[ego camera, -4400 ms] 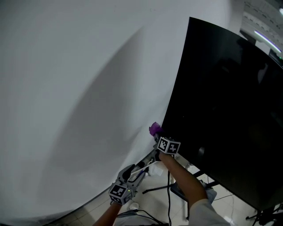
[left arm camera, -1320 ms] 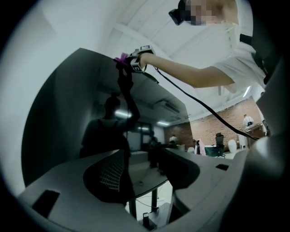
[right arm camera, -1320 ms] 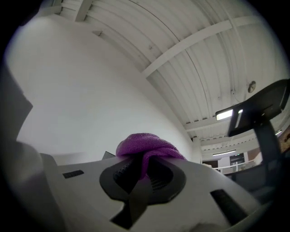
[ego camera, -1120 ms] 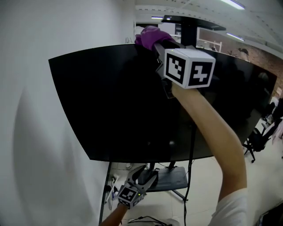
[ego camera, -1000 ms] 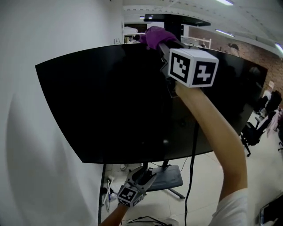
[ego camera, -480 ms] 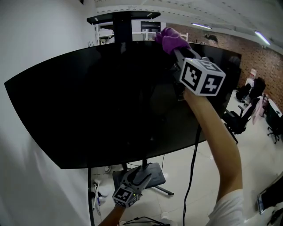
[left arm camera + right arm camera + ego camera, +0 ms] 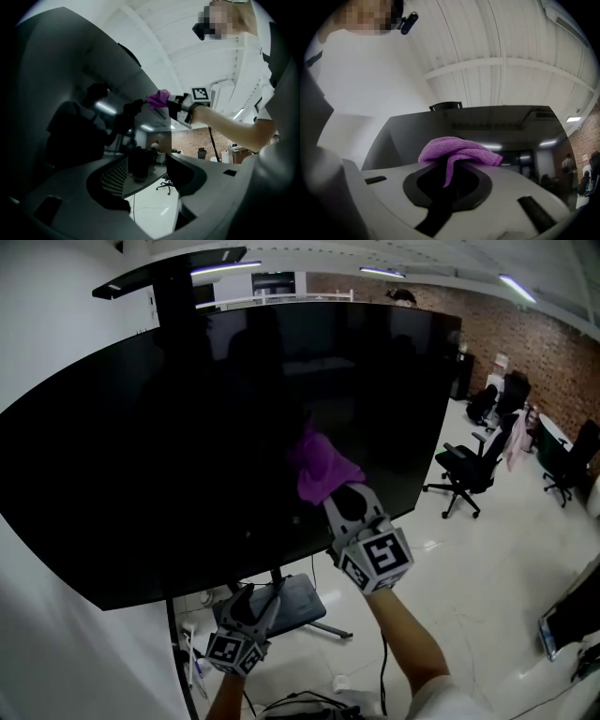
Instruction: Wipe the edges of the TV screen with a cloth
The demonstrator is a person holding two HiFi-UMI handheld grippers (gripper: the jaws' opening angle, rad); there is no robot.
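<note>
The big black TV screen (image 7: 169,437) fills the left and middle of the head view. My right gripper (image 7: 330,491) is shut on a purple cloth (image 7: 319,468), held in front of the screen's lower middle; whether the cloth touches the glass I cannot tell. In the right gripper view the cloth (image 7: 458,151) is bunched over the closed jaws with the TV (image 7: 497,126) behind. My left gripper (image 7: 260,594) hangs low under the TV's bottom edge, open and empty. The left gripper view looks up at the cloth (image 7: 158,98) and the screen (image 7: 61,122).
The TV stand's grey base (image 7: 298,601) sits on the floor below the screen, with cables (image 7: 300,701) near my feet. Office chairs (image 7: 466,465) stand to the right before a brick wall (image 7: 544,343). A white wall (image 7: 47,324) lies left of the TV.
My right gripper has come down with the cloth from the TV's top edge to the front of the lower middle of the screen. The left gripper stays low.
</note>
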